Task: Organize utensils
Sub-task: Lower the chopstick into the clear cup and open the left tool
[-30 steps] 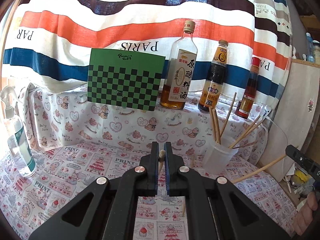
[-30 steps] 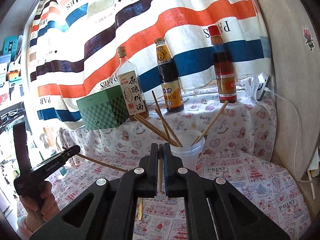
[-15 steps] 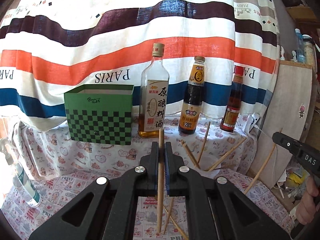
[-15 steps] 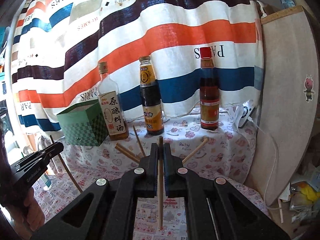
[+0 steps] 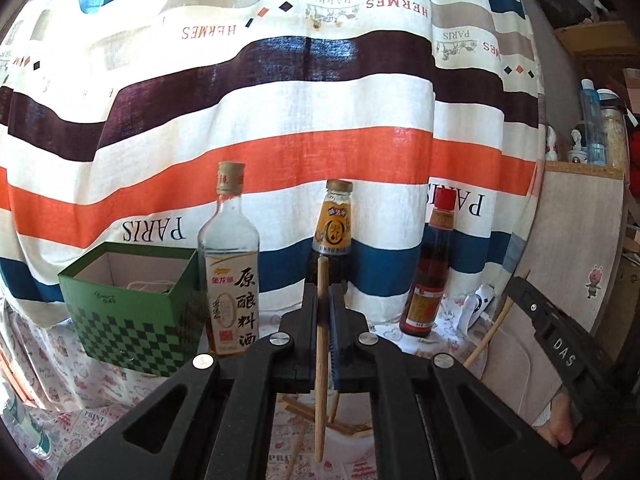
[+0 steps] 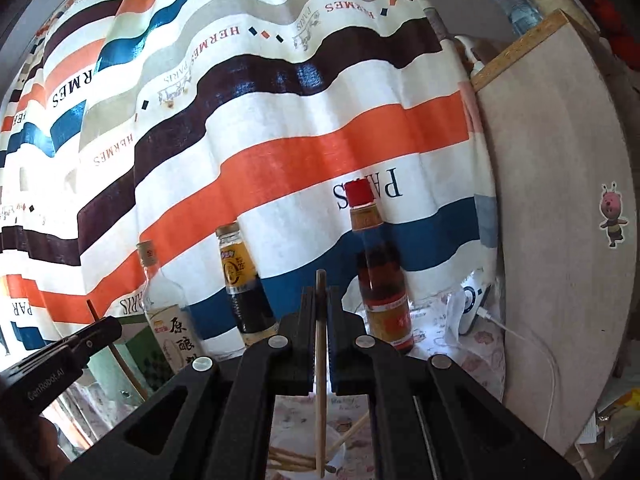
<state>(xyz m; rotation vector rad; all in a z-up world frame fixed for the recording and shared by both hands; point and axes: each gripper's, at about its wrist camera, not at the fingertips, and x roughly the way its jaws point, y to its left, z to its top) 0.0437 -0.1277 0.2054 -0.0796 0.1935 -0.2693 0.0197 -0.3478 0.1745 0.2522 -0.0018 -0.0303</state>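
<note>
Below both my claws sits the white plastic cup [image 6: 344, 460]; each claw pinches one upright wooden chopstick [image 5: 321, 360], long axis vertical.

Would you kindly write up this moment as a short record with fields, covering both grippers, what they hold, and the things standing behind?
left gripper: shut on a chopstick, held nearly upright
right gripper: shut on a second chopstick, also nearly upright
cup: white, below the grippers, with more chopsticks in it
bottles: clear bottle, dark bottle, red-capped bottle, upright in a row
green box: checkered, open top, beside the clear bottle
backdrop: striped curtain
</note>
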